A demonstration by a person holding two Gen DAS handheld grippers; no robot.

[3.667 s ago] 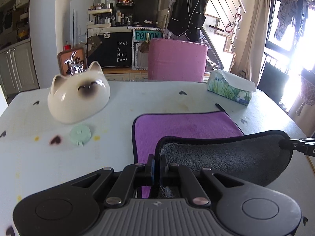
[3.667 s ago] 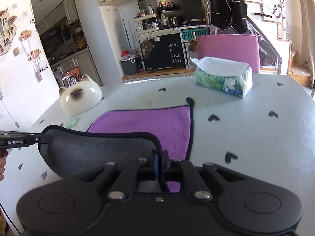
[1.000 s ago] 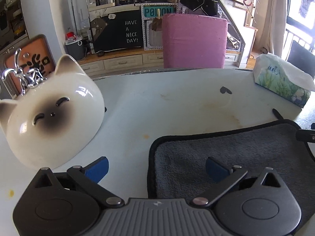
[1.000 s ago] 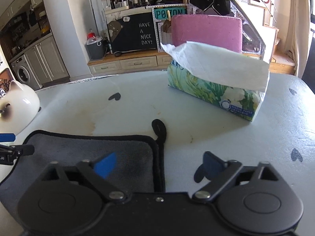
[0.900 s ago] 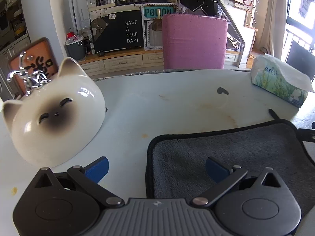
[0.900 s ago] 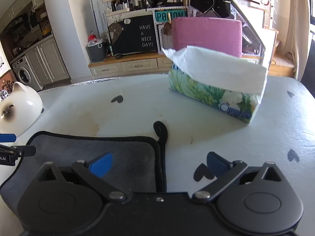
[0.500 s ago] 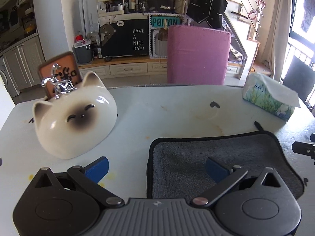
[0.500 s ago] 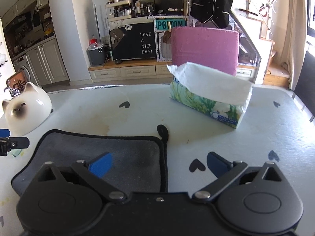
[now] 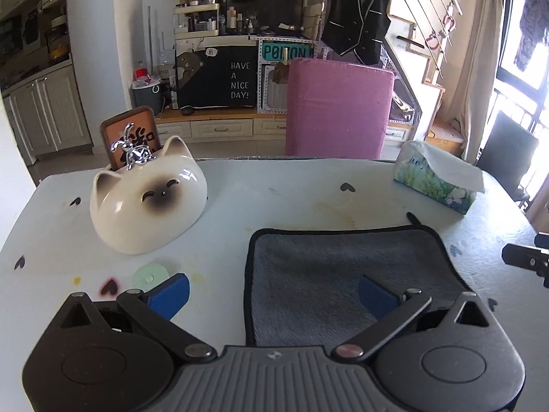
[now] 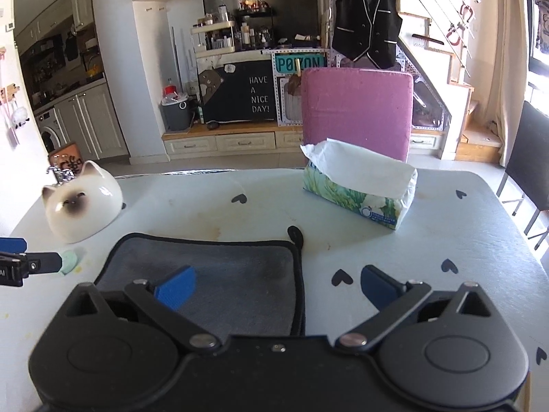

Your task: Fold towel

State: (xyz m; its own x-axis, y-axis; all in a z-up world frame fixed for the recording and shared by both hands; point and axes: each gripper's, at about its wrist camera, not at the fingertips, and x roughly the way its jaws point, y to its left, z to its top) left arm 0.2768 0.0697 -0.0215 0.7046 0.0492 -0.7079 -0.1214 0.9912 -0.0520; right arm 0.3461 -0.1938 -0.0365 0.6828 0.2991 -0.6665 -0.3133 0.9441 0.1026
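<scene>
The towel (image 9: 329, 267) lies folded on the white table, grey side up with a black edge; it also shows in the right wrist view (image 10: 223, 271). My left gripper (image 9: 272, 295) is open and empty, raised over the towel's near left corner. My right gripper (image 10: 276, 285) is open and empty, raised over the towel's near right edge. Each gripper's tip shows at the edge of the other's view.
A white cat-shaped ceramic bowl (image 9: 147, 206) stands at the left with a small green disc (image 9: 151, 274) in front of it. A tissue pack (image 10: 360, 185) stands at the back right. A pink chair (image 9: 338, 110) is behind the table (image 9: 291, 192).
Both grippers held the towel's edge shut, carried it over the purple half, then opened and let go. Since then both have pulled back toward me and risen.
</scene>
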